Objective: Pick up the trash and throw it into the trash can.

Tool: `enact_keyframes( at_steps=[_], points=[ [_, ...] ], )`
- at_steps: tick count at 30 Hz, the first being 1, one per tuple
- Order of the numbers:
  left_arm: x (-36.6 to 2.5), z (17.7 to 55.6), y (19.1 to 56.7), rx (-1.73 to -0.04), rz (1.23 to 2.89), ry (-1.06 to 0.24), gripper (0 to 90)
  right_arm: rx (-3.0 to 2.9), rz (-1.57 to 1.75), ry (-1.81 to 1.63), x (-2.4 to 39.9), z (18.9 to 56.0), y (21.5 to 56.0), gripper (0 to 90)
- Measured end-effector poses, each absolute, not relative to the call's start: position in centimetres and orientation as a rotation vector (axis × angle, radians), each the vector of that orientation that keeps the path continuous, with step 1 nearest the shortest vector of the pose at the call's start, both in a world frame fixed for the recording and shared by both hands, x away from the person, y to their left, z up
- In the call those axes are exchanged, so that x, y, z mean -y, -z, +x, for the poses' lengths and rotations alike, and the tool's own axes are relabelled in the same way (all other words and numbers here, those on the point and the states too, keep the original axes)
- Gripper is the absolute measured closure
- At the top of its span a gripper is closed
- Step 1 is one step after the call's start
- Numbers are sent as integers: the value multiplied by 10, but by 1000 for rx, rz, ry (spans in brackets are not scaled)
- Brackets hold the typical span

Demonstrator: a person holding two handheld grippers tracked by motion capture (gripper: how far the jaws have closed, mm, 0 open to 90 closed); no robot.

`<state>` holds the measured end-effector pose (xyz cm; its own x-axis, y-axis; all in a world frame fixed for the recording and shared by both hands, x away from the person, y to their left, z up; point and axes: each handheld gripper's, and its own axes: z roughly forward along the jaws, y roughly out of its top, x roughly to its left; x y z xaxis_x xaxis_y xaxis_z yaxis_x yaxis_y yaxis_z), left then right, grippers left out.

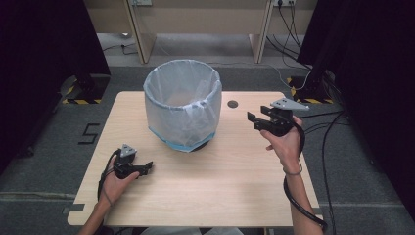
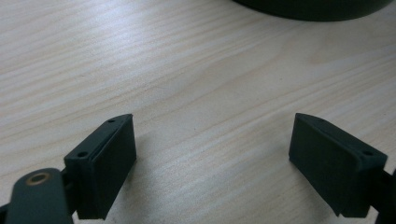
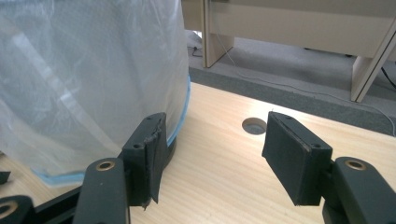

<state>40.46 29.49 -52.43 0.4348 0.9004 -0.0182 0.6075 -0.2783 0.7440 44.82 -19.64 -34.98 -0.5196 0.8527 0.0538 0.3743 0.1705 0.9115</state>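
A round bin (image 1: pixel 182 104) lined with a pale translucent plastic bag stands at the back middle of the wooden table (image 1: pixel 220 181). In the right gripper view the bag-covered bin (image 3: pixel 88 74) rises close on the left. My left gripper (image 1: pixel 148 167) rests low on the table at the front left, open, with bare wood between its jaws (image 2: pixel 212 140). My right gripper (image 1: pixel 253 120) is held above the table to the right of the bin, open and empty (image 3: pixel 212 149), pointing toward the bin's side.
A round cable hole (image 1: pixel 232 104) sits in the table behind the right gripper, also seen as hole (image 3: pixel 254 125). Cables trail over the grey floor at the right. Wooden desk legs (image 1: pixel 139 34) stand beyond the table. Black curtains flank both sides.
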Motion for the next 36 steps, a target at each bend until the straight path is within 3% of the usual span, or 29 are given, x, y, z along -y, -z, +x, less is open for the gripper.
enact_keyframes(
  at_steps=[8, 28, 36],
  points=[
    [-295, 405, 524, -1266, 1998, -542, 140, -1983, 1174, -1313, 201, 442, 366, 386],
    [-295, 405, 524, -1266, 1999, -542, 141, -1987, 1270, -1291, 210, 432, 409, 225],
    [-295, 405, 524, -1266, 1999, -542, 140, -1997, 1280, -1285, 211, 425, 426, 225]
  ],
)
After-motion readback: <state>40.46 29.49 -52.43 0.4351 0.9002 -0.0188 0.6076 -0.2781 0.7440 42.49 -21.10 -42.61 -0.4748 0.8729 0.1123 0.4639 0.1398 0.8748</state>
